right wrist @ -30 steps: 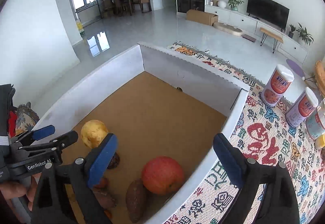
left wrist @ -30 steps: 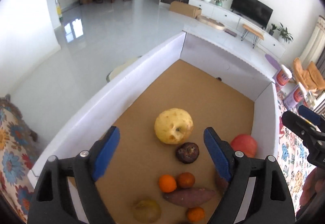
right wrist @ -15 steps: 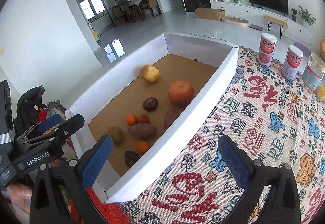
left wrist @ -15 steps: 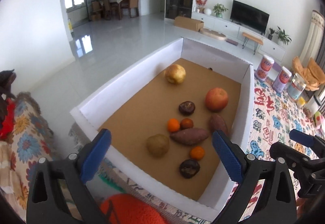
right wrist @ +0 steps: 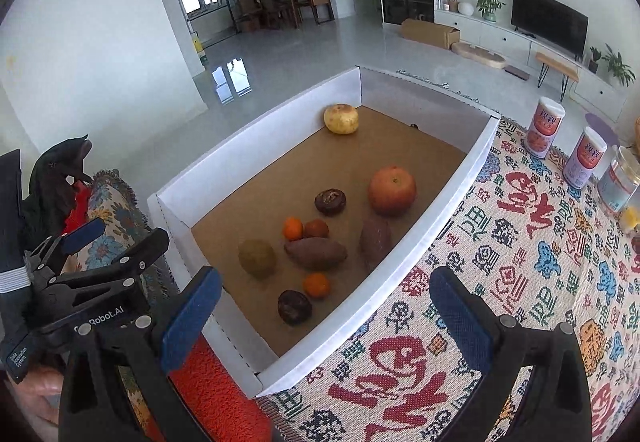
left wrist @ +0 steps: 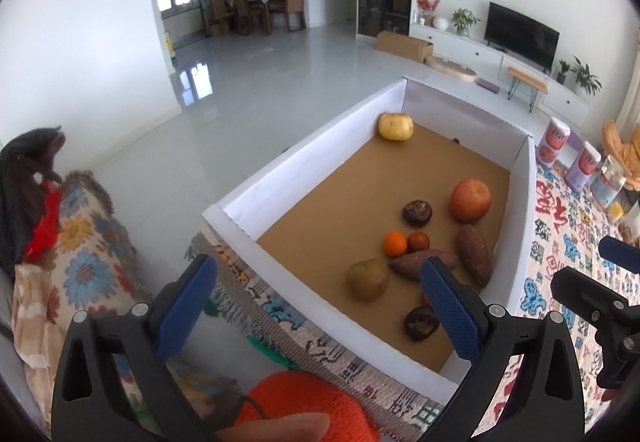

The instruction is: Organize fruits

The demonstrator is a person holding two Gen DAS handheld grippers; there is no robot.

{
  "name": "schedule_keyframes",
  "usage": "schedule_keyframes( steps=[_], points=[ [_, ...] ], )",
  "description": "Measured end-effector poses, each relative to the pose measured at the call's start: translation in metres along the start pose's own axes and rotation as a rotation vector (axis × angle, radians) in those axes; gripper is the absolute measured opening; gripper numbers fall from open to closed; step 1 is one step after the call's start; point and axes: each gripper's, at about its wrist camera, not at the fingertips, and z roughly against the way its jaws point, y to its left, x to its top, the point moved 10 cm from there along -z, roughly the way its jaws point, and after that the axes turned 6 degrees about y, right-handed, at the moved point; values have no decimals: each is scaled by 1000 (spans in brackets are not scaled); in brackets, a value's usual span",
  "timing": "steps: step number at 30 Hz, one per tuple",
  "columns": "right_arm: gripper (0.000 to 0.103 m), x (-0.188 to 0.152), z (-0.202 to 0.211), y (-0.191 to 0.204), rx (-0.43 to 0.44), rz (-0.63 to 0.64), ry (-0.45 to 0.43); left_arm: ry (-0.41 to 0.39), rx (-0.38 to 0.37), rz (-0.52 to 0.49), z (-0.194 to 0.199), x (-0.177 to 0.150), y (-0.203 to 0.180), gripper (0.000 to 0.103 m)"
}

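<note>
both the left gripper (left wrist: 316, 298) and right gripper (right wrist: 320, 306) angle downward, fingers just spread wide, gripping nothing.

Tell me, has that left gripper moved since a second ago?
Yes. The left gripper has pulled back out of the white box: earlier its jaws straddled the yellow fruit; now they hang open outside the near wall.

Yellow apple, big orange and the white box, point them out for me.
yellow apple (right wrist: 341, 118), right wrist view, middle of its skin
big orange (right wrist: 392, 190), right wrist view, its front face
white box (right wrist: 256, 145), right wrist view, left wall
</note>
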Motion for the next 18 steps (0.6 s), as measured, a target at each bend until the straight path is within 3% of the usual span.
schedule_keyframes(
  steps=[7, 18],
  points=[
    [103, 3, 2, 6, -32, 25, 8, -19, 32, 8, 2, 3, 9, 102],
    [103, 0, -1, 14, -57, 55, 28, 4, 11, 19, -1, 2, 10, 102]
  ],
)
